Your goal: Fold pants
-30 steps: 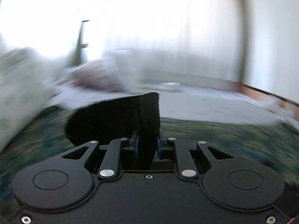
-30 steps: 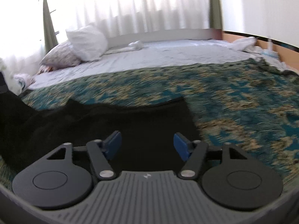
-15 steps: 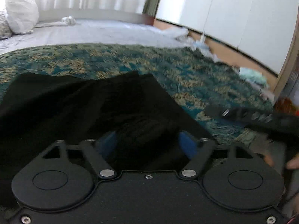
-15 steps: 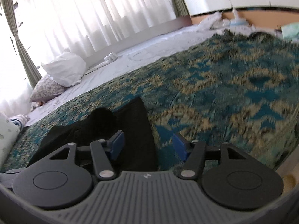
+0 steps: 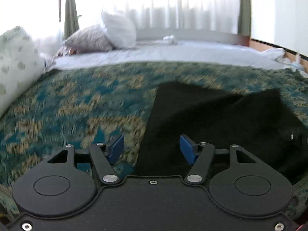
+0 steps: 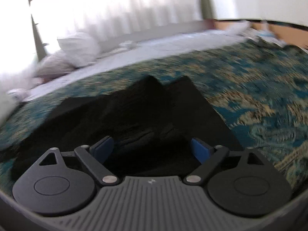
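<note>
The black pants (image 5: 211,119) lie in a loose fold on the teal and tan patterned blanket (image 5: 77,104). In the left wrist view they fill the right half, and their left edge runs between my fingers. My left gripper (image 5: 152,149) is open and empty above that edge. In the right wrist view the pants (image 6: 144,115) spread ahead with two peaked corners at the far side. My right gripper (image 6: 152,150) is open and empty just over the near part of the cloth.
White and grey pillows (image 5: 107,34) lie at the far left by a bright curtained window. A dotted pillow (image 5: 17,63) sits at the left edge. A white sheet (image 5: 173,53) covers the far bed. Clutter lies by the right wall (image 6: 269,34).
A second ago my left gripper was shut on a fold of the pants; it has let go and swung round over the pants' left edge. My right gripper stayed open and moved over the cloth.
</note>
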{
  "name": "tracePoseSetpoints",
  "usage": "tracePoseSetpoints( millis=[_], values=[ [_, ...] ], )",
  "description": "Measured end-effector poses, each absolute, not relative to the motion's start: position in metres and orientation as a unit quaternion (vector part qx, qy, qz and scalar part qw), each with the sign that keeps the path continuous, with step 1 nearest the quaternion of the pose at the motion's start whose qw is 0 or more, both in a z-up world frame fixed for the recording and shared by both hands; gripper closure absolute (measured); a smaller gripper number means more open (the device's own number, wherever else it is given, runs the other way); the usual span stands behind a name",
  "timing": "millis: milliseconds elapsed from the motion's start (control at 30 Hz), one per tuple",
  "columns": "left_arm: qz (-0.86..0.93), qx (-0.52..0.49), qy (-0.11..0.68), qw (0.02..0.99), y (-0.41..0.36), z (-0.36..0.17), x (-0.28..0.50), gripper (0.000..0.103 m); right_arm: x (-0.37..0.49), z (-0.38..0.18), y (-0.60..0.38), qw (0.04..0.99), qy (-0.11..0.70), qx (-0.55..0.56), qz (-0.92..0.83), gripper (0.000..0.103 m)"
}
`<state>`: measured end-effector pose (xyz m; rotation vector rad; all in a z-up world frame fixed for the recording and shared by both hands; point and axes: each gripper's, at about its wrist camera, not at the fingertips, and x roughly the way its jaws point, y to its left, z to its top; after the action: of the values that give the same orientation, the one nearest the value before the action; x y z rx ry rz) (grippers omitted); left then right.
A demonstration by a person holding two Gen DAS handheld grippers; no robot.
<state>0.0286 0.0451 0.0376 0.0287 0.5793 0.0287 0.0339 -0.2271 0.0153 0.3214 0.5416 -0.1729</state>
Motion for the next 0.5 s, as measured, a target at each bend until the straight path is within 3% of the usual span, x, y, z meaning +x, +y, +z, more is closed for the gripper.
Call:
tracePoseSetpoints(
  millis=[100,167,233,367,500],
  values=[
    [0.001,-0.005,0.298,0.955,0.049,0.032,0.027,0.042,0.038,0.016,-0.216,0.950,0.259,0.144,-0.097,0.036],
    [-0.009,-0.003,0.296,0.955,0.043,0.030,0.025,0.042,0.033,0.021,-0.212,0.956,0.253,0.124,-0.084,0.068],
    [-0.023,-0.003,0.298,0.954,0.036,0.029,0.024,0.043,0.027,0.037,-0.220,0.961,0.236,0.121,-0.071,0.081],
    [-0.055,-0.011,0.292,0.955,0.021,0.034,0.011,0.043,0.015,0.063,-0.236,0.972,0.195,0.109,-0.078,0.083],
    [-0.067,0.002,0.301,0.951,0.009,0.031,0.003,0.043,0.021,0.046,-0.258,0.961,0.228,0.121,-0.103,0.082]
  ],
)
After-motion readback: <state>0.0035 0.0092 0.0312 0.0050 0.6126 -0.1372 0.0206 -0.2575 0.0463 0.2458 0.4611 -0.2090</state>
